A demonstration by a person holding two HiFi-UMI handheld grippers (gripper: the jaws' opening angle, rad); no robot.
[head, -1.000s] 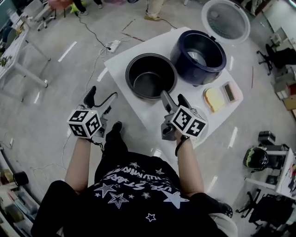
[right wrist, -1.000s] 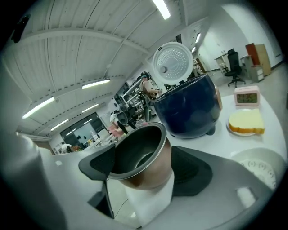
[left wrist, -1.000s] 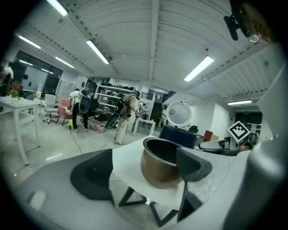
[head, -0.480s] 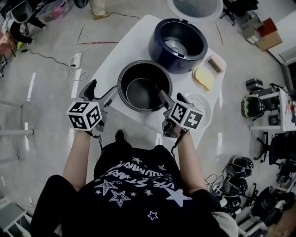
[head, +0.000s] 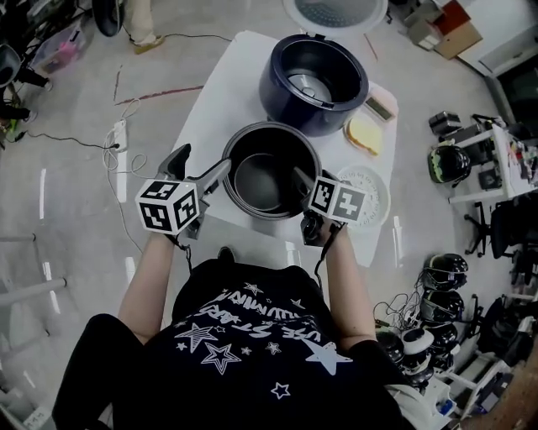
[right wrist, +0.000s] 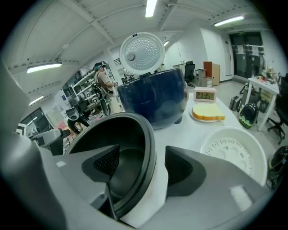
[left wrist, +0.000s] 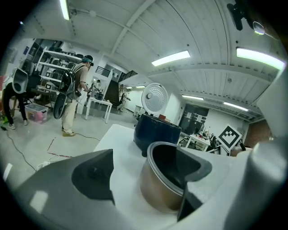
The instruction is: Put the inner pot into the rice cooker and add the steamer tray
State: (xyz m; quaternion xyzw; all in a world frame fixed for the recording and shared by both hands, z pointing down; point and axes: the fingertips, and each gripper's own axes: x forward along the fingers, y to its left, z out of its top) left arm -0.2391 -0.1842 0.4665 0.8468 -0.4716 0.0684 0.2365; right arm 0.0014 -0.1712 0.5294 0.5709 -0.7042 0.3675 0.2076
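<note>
The dark inner pot (head: 271,172) stands on the white table (head: 220,92), in front of the navy rice cooker (head: 318,71) with its lid (head: 336,10) raised. The white steamer tray (head: 367,195) lies to the pot's right. My right gripper (head: 309,179) straddles the pot's right rim (right wrist: 150,148), one finger inside and one outside. Its jaws have just been closing, but gaps remain at both pads, so it is open. My left gripper (head: 202,165) is open at the pot's left side. The pot's bronze wall (left wrist: 157,188) shows between its jaws.
A yellow slice on a plate (head: 363,134) and a small pink clock (head: 382,101) sit right of the cooker. Helmets (head: 445,164) and clutter line the floor at right, and cables (head: 118,134) lie at left. A person (left wrist: 74,99) stands far behind the table.
Both grippers have closed in on the pot: the left moved right to its left side, the right sank over its right rim. The pot has not moved on the table.
</note>
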